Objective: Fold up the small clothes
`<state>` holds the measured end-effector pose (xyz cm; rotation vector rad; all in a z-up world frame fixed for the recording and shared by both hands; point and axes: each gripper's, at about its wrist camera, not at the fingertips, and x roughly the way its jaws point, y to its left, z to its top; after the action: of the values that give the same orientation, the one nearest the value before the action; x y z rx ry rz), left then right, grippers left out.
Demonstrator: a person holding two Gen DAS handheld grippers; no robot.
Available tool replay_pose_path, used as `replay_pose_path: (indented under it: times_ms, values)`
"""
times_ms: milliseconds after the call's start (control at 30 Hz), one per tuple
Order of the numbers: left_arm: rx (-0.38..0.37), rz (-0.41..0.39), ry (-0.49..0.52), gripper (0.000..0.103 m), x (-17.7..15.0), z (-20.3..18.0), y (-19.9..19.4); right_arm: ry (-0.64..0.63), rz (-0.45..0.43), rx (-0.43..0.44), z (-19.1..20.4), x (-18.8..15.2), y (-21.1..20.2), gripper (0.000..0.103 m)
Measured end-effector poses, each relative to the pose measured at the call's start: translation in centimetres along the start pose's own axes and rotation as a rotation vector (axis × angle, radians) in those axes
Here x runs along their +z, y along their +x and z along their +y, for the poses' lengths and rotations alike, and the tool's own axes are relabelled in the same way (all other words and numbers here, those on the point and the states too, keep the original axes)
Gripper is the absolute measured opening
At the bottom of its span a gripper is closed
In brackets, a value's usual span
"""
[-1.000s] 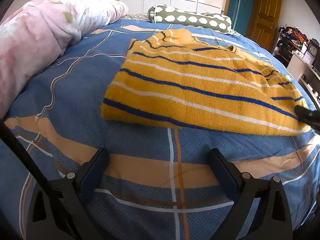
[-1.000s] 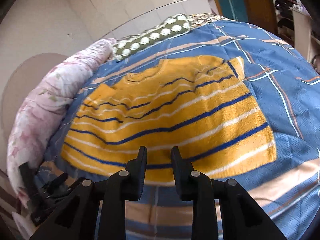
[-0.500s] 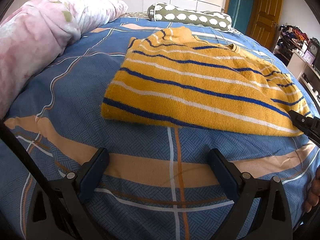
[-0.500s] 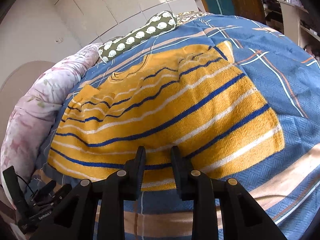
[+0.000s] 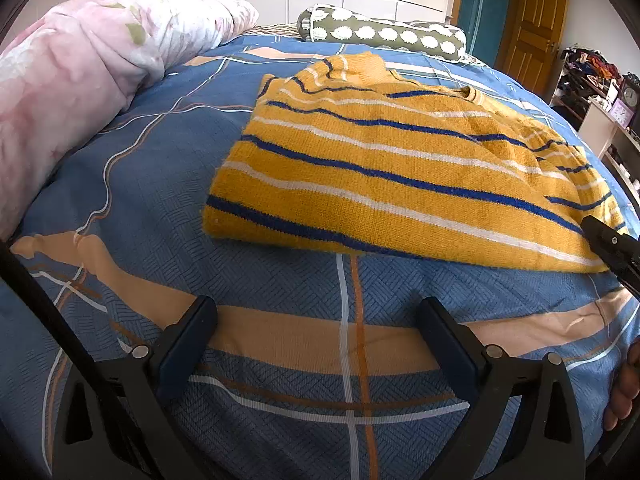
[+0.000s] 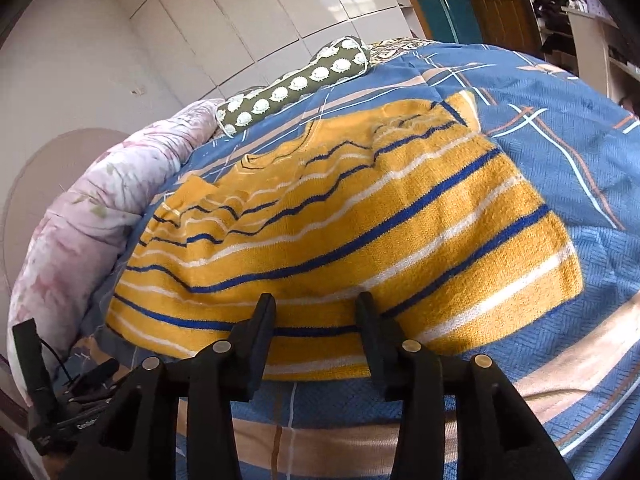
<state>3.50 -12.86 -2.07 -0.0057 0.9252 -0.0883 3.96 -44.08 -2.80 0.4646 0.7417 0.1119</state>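
Note:
A yellow sweater [image 5: 400, 176] with blue and white stripes lies flat on the blue patterned bed cover, sleeves folded in; it fills the middle of the right wrist view [image 6: 360, 240]. My left gripper [image 5: 316, 320] is open and empty, hovering over the cover in front of the sweater's near hem. My right gripper [image 6: 316, 312] is open with its fingers over the sweater's bottom hem; it also shows at the right edge of the left wrist view [image 5: 608, 240], by the sweater's hem corner.
A pink floral duvet [image 5: 80, 72] is heaped at the left. A green bolster pillow [image 5: 384, 36] lies at the bed's head. Shelves with clutter [image 5: 592, 80] and a wooden door [image 5: 532, 24] stand at the right. The bed cover [image 5: 280, 380] spreads around the sweater.
My right gripper has opened from nearly shut and moved in closer over the sweater's hem. The left gripper has stayed in place, open.

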Motion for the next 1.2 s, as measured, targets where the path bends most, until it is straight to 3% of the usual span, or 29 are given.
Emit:
replay_pose_path:
  times_ms: [1200]
  values:
    - [0.012,-0.001,0.002,0.101,0.11,0.33,-0.09,0.061,0.001,0.070,-1.00,-0.05,-0.25,0.044]
